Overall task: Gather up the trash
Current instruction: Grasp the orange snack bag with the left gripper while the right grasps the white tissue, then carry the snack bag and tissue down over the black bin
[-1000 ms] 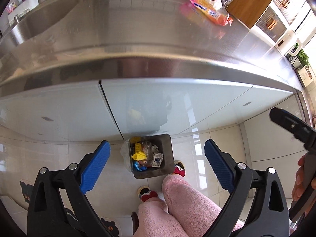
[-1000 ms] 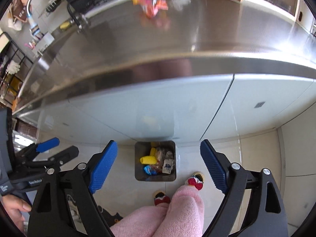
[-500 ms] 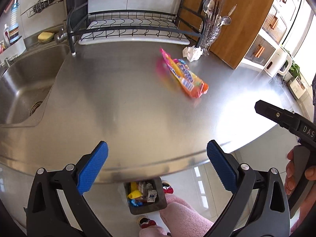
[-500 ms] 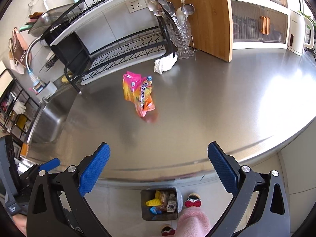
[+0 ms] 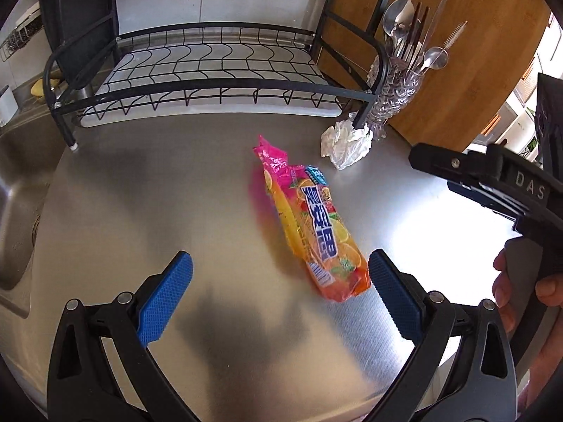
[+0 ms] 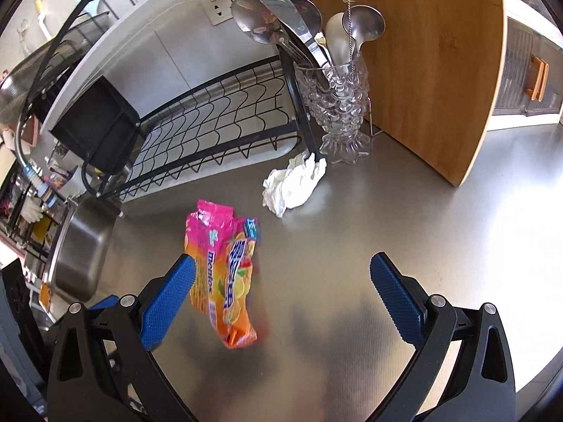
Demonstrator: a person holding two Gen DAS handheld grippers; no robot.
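Change: both views have swung up from the floor bin and cabinet fronts onto the steel worktop (image 5: 147, 190); the bin is out of sight now.
Left hand-held gripper (image 5: 278, 292): released, blue pads wide apart, nothing between them.
Right hand-held gripper (image 6: 281, 292): released, jaws at full spread, empty.
Candy wrapper (image 5: 309, 225): flat on the worktop, just ahead of the left hand-held gripper and off toward its right pad, whose tip sits just beside the orange end.
Same wrapper from the right: ahead and to the left, its lower half beside the left pad (image 6: 165, 302).
Long axis: runs away from both hand-held grippers, pink end far, orange end near, slightly slanted.
Crumpled tissue (image 6: 293, 184): farther ahead, at the foot of the glass cutlery holder (image 6: 339, 105), beside the dish rack (image 5: 211, 74).
Nearer hand: judged about equal for the wrapper; the tissue lies more squarely ahead of the right.
Next move calls for: closing across the wrapper's narrow width.
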